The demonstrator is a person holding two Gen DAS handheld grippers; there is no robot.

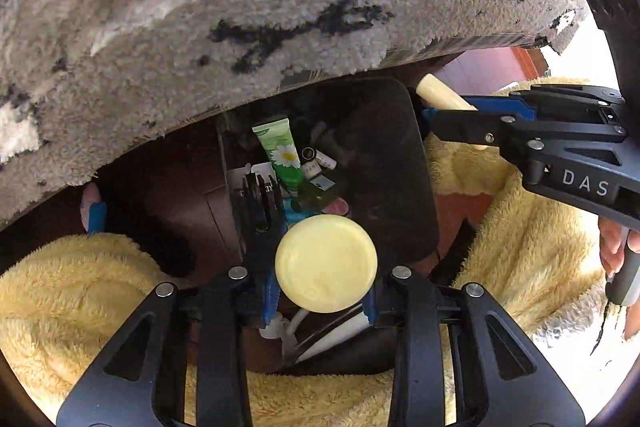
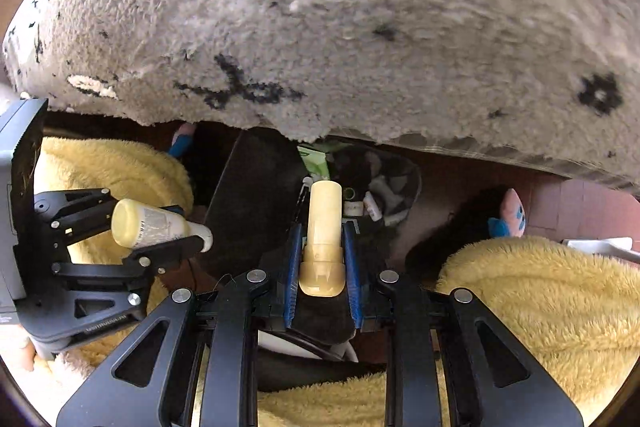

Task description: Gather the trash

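Bin: dark bin [image 1: 416, 163] below both grippers, sitting between two knees in yellow fleece [image 1: 532, 227], at the edge of a grey rug [image 1: 240, 7].
Bin contents: green tube [image 1: 282, 155] with a daisy on it, and small white bottles [image 2: 372, 207] just beside it, all lying inside the bin.
Left gripper: left gripper [image 1: 320, 291] points steeply down over the bin, its blue pads pinching a pale yellow bottle [image 1: 326, 263]. From its own camera the bottle's round base faces the lens. From the right camera the same bottle [image 2: 156, 223] lies across the jaws, its cap toward the bin.
Right gripper: right gripper [image 2: 322, 263] also points down over the bin, pressed tight on a cream tube [image 2: 325, 227]. The tube lies along the fingers with its far end over the bin's contents.
Around the bin: red-brown tiled floor [image 2: 580, 203] beside the bin. Pink and blue slipper [image 2: 510, 213] on the floor near the bin.
Hand: bare fingers [image 1: 612, 247] wrap the right gripper's handle, well off to the side of the bin.
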